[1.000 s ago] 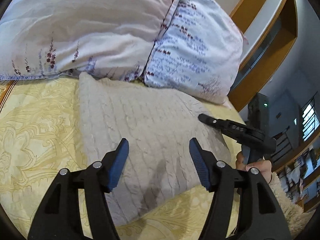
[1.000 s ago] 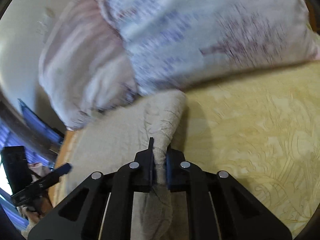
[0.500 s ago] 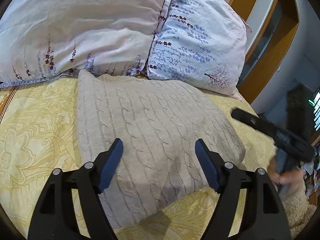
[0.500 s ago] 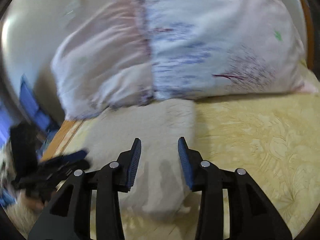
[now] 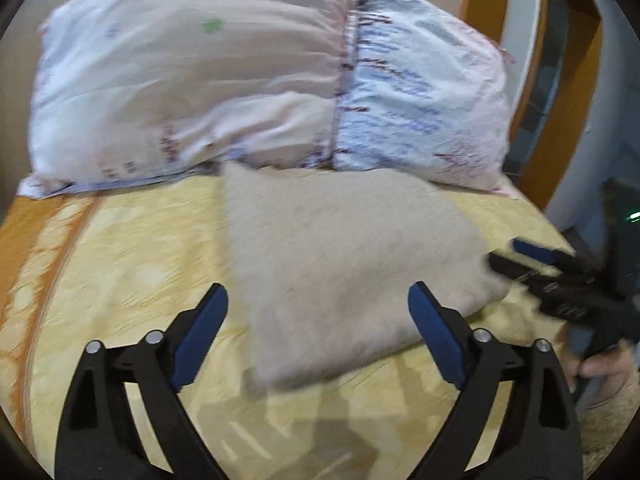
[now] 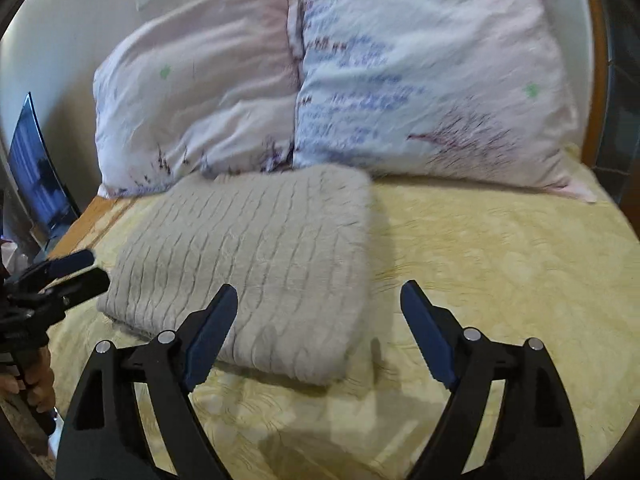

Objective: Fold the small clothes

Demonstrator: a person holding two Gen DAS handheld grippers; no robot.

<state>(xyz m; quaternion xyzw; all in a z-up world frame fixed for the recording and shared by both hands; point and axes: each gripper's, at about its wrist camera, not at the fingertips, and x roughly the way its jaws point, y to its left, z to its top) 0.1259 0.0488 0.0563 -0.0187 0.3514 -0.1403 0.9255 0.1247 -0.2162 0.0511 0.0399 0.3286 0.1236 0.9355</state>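
Note:
A beige cable-knit sweater [image 5: 340, 264] [image 6: 256, 256] lies folded into a thick rectangle on the yellow bedspread [image 5: 120, 264], its far edge against the pillows. My left gripper [image 5: 318, 332] hovers over the sweater's near edge, its jaws still opening with only cloth below them, not pressed. My right gripper [image 6: 316, 328] hangs above the sweater's near right corner, jaws also opening and nothing held. Each gripper shows at the side of the other's view: the right one [image 5: 560, 276] and the left one [image 6: 56, 276], each held by a hand.
Two floral pillows [image 5: 192, 80] [image 6: 420, 80] lean against the wall behind the sweater. A wooden bed frame [image 5: 576, 92] rises at the right. A dark screen [image 6: 36, 184] stands left of the bed. Bare bedspread [image 6: 500, 264] stretches to the sweater's right.
The right gripper let go of the sweater's edge, opened wide and drew back. The left gripper widened too and pulled back, so the whole folded sweater now shows.

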